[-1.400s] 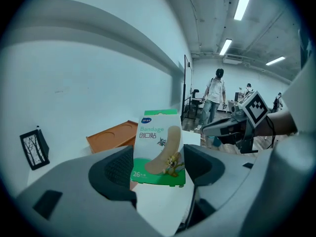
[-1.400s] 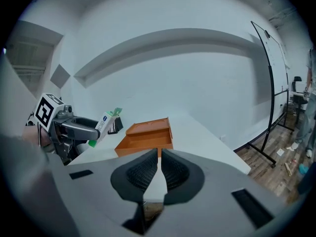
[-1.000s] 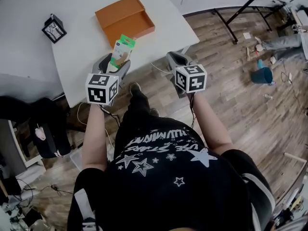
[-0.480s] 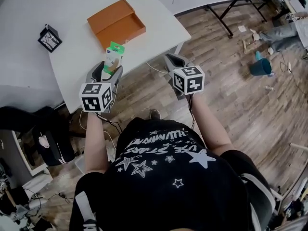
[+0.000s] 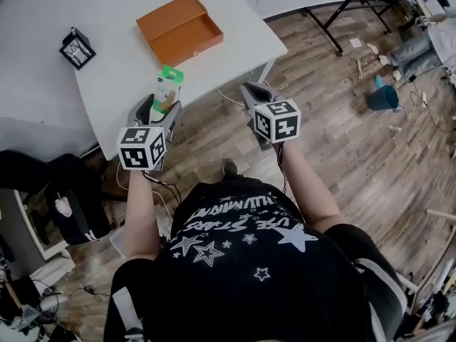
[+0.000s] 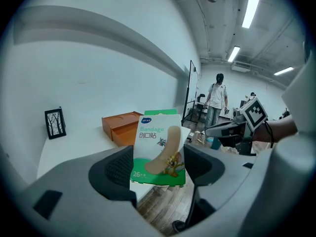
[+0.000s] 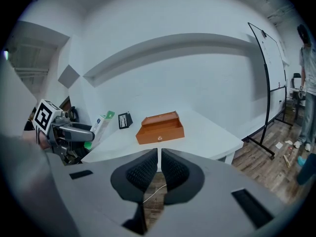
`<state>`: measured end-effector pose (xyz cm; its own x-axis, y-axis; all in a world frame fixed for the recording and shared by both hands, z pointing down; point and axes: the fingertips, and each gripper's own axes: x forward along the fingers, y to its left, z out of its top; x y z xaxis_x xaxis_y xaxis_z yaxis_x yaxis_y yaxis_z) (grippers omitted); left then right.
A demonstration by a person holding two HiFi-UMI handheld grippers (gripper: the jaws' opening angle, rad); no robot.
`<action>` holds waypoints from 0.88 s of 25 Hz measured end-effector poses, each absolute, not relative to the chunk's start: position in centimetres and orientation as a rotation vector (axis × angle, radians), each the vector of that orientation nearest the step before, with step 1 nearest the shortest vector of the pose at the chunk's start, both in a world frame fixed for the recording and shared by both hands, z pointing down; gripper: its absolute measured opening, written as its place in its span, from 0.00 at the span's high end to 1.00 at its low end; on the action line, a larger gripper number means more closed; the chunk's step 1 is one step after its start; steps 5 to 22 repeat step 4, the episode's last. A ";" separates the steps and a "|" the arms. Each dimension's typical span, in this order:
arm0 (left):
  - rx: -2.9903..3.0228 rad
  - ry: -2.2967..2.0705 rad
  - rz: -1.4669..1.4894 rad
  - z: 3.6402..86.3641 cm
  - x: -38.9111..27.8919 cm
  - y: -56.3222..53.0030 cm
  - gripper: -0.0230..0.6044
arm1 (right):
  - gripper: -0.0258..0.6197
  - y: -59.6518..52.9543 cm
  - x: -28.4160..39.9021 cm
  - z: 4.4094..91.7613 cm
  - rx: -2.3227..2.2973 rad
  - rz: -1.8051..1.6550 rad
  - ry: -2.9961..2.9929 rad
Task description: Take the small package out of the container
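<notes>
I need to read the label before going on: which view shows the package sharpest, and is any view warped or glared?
Left gripper view: package sharp, print legible; fisheye bends the walls, ceiling lights glare at top right. Head view: package small, print unreadable. Right gripper view: strongly warped, package tiny at left.

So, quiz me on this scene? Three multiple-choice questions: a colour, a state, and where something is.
1. The open box on the table is: A orange; B blue; C black.
2. The right tool has its jaws: A wide apart; B shut, empty; C clamped on a cable.
3. The bandage package is: A in the box; B in the right tool; C in the left tool.
Answers: 1 A, its walls show orange; 2 B, they meet with nothing between; 3 C, the left jaws press its sides.
</notes>
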<state>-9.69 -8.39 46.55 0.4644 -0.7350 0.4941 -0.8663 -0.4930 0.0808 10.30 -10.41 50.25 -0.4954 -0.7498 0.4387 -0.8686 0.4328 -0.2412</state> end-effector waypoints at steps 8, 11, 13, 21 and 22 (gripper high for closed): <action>2.396 -1.332 0.585 46.9 -11.8 -6.5 0.41 | 0.88 -8.7 7.8 50.1 1.404 0.645 -2.419; 2.396 -1.332 0.585 46.9 -11.8 -6.5 0.41 | 0.88 -8.7 7.8 50.1 1.404 0.645 -2.419; 2.396 -1.332 0.585 46.9 -11.8 -6.5 0.41 | 0.88 -8.7 7.8 50.1 1.404 0.645 -2.419; 2.396 -1.332 0.585 46.9 -11.8 -6.5 0.41 | 0.88 -8.7 7.8 50.1 1.404 0.645 -2.419; 2.396 -1.332 0.585 46.9 -11.8 -6.5 0.41 | 0.88 -8.7 7.8 50.1 1.404 0.645 -2.419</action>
